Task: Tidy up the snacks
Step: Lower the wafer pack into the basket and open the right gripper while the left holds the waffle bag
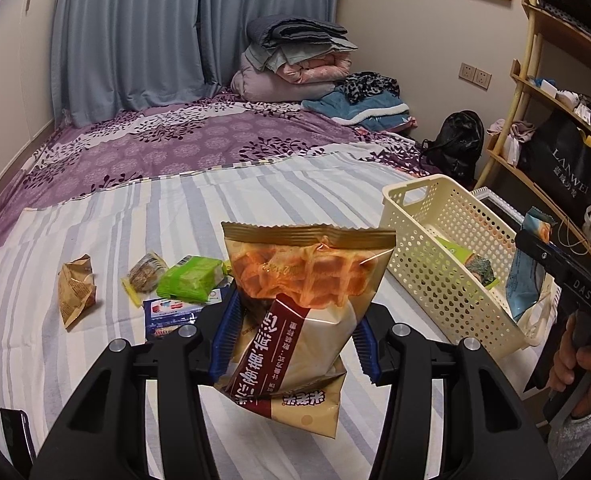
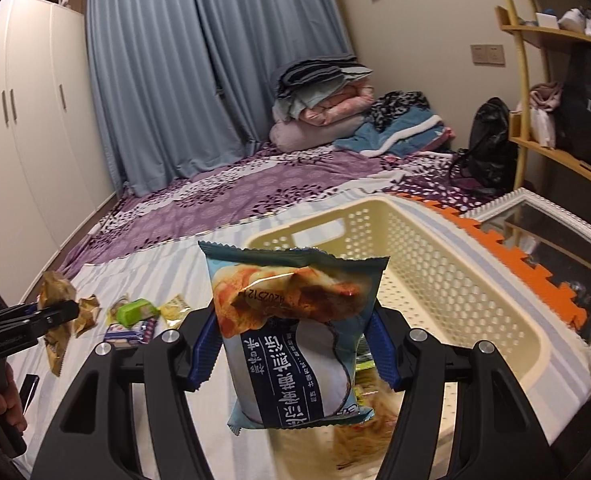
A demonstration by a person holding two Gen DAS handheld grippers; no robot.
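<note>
Gripping left tool: blue pads clamped on the tan waffle packet, held above the striped bed, left of the cream basket.
Right tool: closed on the blue snack packet, over the basket's near end.
Basket contents: mostly hidden behind its wall.
Loose snacks: left of basket, labels unreadable.

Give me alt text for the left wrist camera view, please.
The left gripper clamps a tan waffle snack packet above a striped bedsheet. A cream perforated plastic basket sits to its right, with small loose wrapped snacks on its left.
</note>
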